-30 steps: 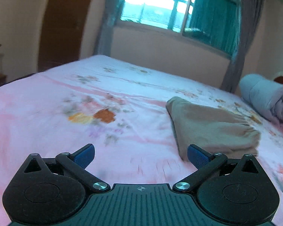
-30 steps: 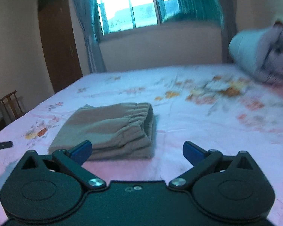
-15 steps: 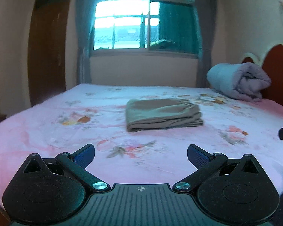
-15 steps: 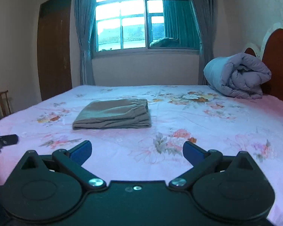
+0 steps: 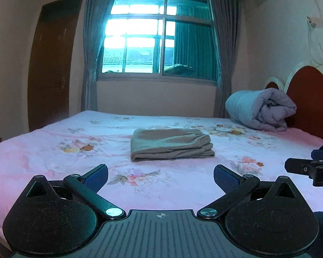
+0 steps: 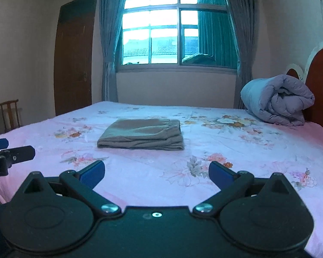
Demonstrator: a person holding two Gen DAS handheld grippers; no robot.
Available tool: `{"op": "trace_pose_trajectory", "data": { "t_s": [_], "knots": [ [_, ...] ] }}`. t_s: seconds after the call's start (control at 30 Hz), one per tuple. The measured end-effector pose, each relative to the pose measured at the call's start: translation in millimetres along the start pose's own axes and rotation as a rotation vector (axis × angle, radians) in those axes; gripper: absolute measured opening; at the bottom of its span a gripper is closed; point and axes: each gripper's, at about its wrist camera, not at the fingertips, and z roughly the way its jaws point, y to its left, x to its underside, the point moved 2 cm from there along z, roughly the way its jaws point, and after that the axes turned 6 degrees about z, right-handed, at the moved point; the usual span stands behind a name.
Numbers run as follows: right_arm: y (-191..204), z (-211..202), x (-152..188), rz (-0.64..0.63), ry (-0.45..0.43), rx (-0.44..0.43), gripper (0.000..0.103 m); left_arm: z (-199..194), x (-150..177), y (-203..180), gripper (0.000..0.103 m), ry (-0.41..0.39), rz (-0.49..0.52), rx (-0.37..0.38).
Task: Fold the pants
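The khaki pants (image 5: 171, 145) lie folded into a flat rectangle in the middle of the pink floral bed (image 5: 43, 163); they also show in the right wrist view (image 6: 141, 134). My left gripper (image 5: 160, 177) is open and empty, held back near the bed's front edge, well short of the pants. My right gripper (image 6: 156, 173) is open and empty, also back from the pants. Each gripper shows at the edge of the other's view: the right one in the left wrist view (image 5: 310, 167), the left one in the right wrist view (image 6: 8, 155).
A rolled grey-blue duvet (image 5: 260, 111) lies at the back right by the red headboard (image 5: 310, 101). A window with curtains (image 5: 159, 40) is behind the bed, a brown door (image 5: 51, 64) at left, and a wooden chair (image 6: 9, 114) beside the bed.
Both grippers have pulled back and away from the folded pants, which now lie farther off at mid-bed. Both stay open and empty.
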Motion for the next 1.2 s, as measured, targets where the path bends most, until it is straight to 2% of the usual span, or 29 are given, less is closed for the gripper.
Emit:
{"op": "trace_pose_trajectory", "data": {
  "t_s": [0.13,0.3,1.2],
  "knots": [
    [1.1,2.8,2.0,-0.002,0.008,-0.001,0.097,6.9,1.0,3.2,0.103,0.026,-0.023,-0.003],
    [-2.7,4.0,2.8,0.01,0.012,-0.001,0.097,7.4,2.7,5.7,0.103,0.02,-0.043,-0.008],
    [-1.3,4.9,3.6,0.006,0.016,-0.001,0.097,8.8,4.3,2.6,0.103,0.02,-0.022,0.002]
  ]
}}
